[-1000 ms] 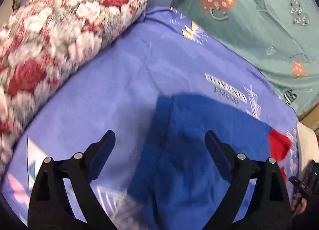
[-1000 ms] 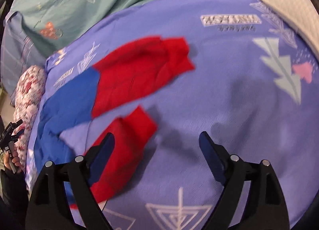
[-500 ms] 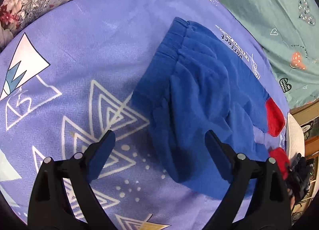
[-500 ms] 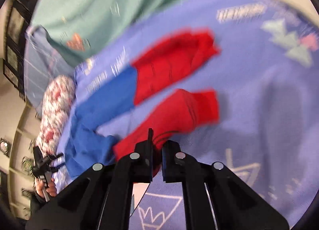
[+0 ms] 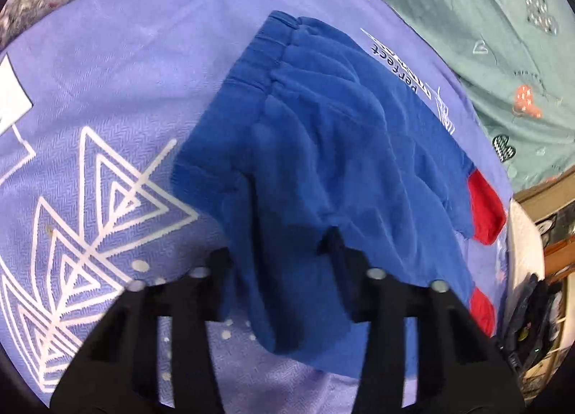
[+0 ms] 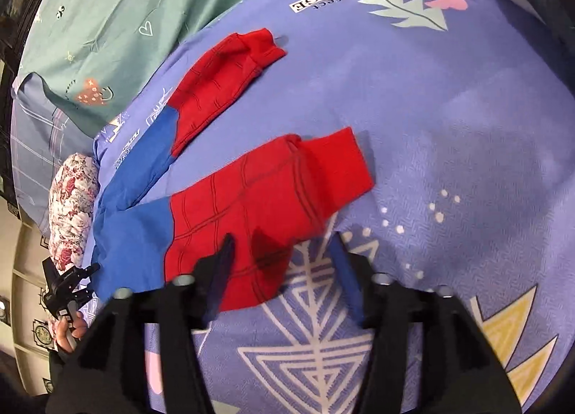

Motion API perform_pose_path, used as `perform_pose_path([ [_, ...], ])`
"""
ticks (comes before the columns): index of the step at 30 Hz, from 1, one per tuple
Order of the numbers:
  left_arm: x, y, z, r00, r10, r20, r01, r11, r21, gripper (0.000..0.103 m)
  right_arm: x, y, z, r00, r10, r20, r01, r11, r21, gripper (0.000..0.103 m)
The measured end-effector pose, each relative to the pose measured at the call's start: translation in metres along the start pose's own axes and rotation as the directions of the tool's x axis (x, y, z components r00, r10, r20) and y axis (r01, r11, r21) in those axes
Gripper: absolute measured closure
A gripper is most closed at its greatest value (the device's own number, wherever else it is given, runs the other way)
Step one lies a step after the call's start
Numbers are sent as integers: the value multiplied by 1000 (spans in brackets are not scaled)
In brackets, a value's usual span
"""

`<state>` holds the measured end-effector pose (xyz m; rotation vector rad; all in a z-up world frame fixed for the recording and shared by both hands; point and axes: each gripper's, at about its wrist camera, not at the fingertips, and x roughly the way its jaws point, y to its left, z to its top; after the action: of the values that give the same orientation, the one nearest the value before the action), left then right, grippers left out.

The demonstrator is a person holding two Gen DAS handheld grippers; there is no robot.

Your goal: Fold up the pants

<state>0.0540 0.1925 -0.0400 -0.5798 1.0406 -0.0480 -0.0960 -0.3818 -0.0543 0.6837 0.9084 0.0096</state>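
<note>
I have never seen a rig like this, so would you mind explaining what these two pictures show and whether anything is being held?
There is no robot: a person holds a two-finger gripper in each hand, each carrying a fisheye camera looking along its fingers.

The left view shows the left gripper; its jaws have just been closing, with the blue waist part of the pants bunched between them.

The right view shows the right gripper; its jaws have just been opening and stand apart over the near red leg, gripping nothing.

The pants lie on a purple patterned bedsheet. A floral pillow and a green blanket lie beyond.
</note>
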Motion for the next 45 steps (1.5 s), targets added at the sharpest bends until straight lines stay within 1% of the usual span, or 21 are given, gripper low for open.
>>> perform_pose_path([
  [2, -2, 5, 0, 1000, -21, -11, 20, 1000, -19, 79, 5, 3, 1, 1000, -21, -18, 21, 1000, -18, 47],
  [3, -3, 5, 0, 1000, -24, -9, 24, 1000, -13, 81, 9, 2, -1, 999, -18, -29, 17, 1000, -26, 55],
  [4, -6, 5, -3, 1000, -28, -3, 28, 1000, -1, 86, 12, 4, 1, 999, -11, -44, 10, 999, -33, 77],
  [5, -7, 4, -4, 1000, -29, 5, 29, 1000, 5, 90, 16, 5, 0, 998, 15, -65, -18, 999, -37, 93],
  [7, -15, 5, -4, 999, -31, 26, 31, 999, 10, 93, 16, 7, 2, 998, 25, -52, -27, 999, -37, 94],
  [12, -44, 9, 3, 995, -59, 78, 60, 998, -11, 96, -15, 8, 1, 992, 119, 44, -118, 993, -28, 95],
  [16, -72, 3, -3, 990, -62, 123, 60, 998, 23, 97, -37, 17, 0, 987, 145, 71, -141, 988, -58, 95],
  [19, -80, 8, -10, 991, -54, 122, 49, 998, 39, 97, -35, 22, -1, 991, 124, 49, -121, 990, -75, 95],
  [22, -62, 18, -13, 997, -8, 76, 7, 1000, 12, 96, -17, 11, -4, 995, 100, -1, -100, 994, -37, 95],
  [24, -49, 29, -14, 999, 12, 47, -11, 999, -36, 92, -7, 6, -7, 996, 83, -21, -83, 996, -21, 94],
  [25, -46, 33, -14, 999, 21, 39, -19, 998, -53, 81, -6, 5, -9, 996, 82, -20, -82, 996, -20, 92],
  [26, -45, 36, -14, 999, 26, 31, -24, 997, -70, 59, -6, 4, -10, 996, 82, -21, -83, 996, -23, 92],
  [28, -43, 40, -14, 999, 33, 35, -30, 995, -93, 34, -6, 3, -10, 996, 84, -21, -84, 996, -22, 91],
  [31, -43, 39, -9, 998, -8, 60, 15, 993, -116, 25, -3, 2, -11, 996, 80, -25, -81, 996, -22, 91],
  [32, -40, 37, -7, 998, -19, 63, 26, 993, -117, 25, -1, 3, -11, 997, 76, -26, -76, 997, -23, 91],
  [33, -34, 35, -4, 998, -33, 58, 40, 992, -120, 26, 0, 3, -12, 997, 72, -27, -73, 997, -24, 91],
  [34, -26, 34, 0, 997, -56, 43, 62, 989, -131, 34, 1, 4, -12, 997, 65, -28, -66, 997, -30, 91],
  [36, -13, 30, 3, 996, -89, 15, 90, 987, -136, 73, 0, 4, -12, 998, 66, -24, -67, 997, -34, 91],
  [37, -7, 27, 5, 997, -79, 6, 79, 988, -130, 94, 0, 3, -12, 997, 69, -22, -70, 997, -33, 91],
  [41, -10, 36, 2, 994, -107, 35, 111, 982, -155, 99, -3, -2, -12, 996, 88, -7, -88, 996, -15, 94],
  [45, -39, 37, -6, 988, -138, 77, 147, 979, -143, 99, -16, 0, -10, 992, 118, 36, -118, 993, -12, 95],
])
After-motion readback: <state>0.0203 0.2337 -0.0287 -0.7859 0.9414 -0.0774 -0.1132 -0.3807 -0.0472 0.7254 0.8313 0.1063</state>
